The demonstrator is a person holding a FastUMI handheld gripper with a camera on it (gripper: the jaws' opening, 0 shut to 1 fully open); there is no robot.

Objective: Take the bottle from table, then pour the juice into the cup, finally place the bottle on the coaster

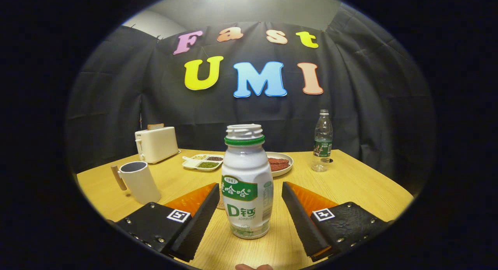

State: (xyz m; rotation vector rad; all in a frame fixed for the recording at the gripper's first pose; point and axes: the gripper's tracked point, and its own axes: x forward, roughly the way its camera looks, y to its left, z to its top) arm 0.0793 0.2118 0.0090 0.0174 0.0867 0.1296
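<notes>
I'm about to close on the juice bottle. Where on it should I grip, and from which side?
Grip the juice bottle on its straight labelled body, below the shoulder, coming level from the front as now. It stands upright and uncapped on the table, between the open gripper fingers with gaps on both sides, so close evenly and gently to avoid tipping it.

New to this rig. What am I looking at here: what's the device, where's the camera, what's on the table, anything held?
A person carries a handheld two-finger claw; no robot arm. The fisheye camera rides on it and looks forward along the fingers. The claw is open, with the white bottle standing upright and uncapped between the fingers, a gap on each side, so nothing is held. On the wooden table: a cup with a handle to the left, a toaster, a divided tray, a plate, and a clear water bottle beyond.
</notes>
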